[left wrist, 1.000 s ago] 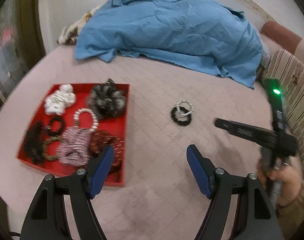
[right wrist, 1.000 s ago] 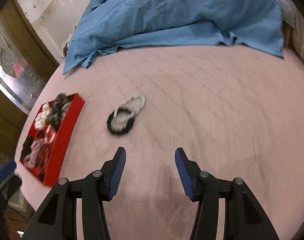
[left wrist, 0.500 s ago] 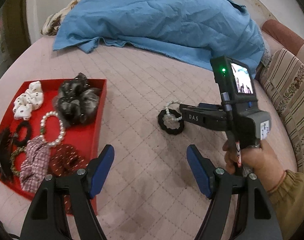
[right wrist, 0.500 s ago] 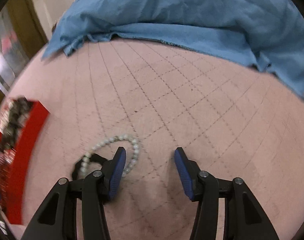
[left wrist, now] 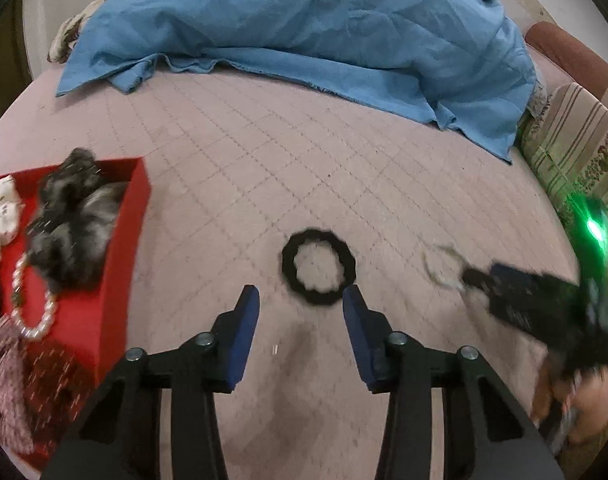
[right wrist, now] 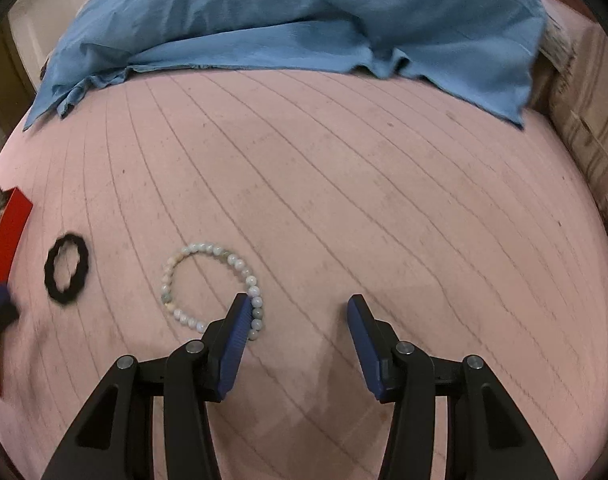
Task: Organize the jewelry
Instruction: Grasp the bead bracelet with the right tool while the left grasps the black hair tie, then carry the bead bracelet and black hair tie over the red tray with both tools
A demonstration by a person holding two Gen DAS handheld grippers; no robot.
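Observation:
A black scrunchie ring [left wrist: 318, 266] lies on the pink quilted bed just beyond my left gripper [left wrist: 301, 300]. The left jaws are closing and nothing is between them. A pale bead bracelet [right wrist: 208, 247] lies apart from the ring [right wrist: 67, 274], to its right. My right gripper [right wrist: 300, 308] stands open over it. Its left finger covers the inside of the loop, and the loop's right arc lies just inside the gap, unpressed. In the left wrist view the bracelet [left wrist: 440, 276] is blurred at the tip of the right gripper [left wrist: 472, 278]. The red tray [left wrist: 124, 248] sits at the left.
The tray [right wrist: 8, 224] holds a grey scrunchie [left wrist: 76, 216], a pearl bracelet [left wrist: 34, 304], a white scrunchie and other hair ties. A blue cloth [left wrist: 304, 28] covers the far side of the bed. Striped cushions [left wrist: 572, 148] line the right edge. A hand [left wrist: 584, 404] holds the right gripper.
The bracelet lay over the black ring; now it lies apart, to the ring's right, under the right gripper. My left gripper came closer to the ring and its jaws narrowed.

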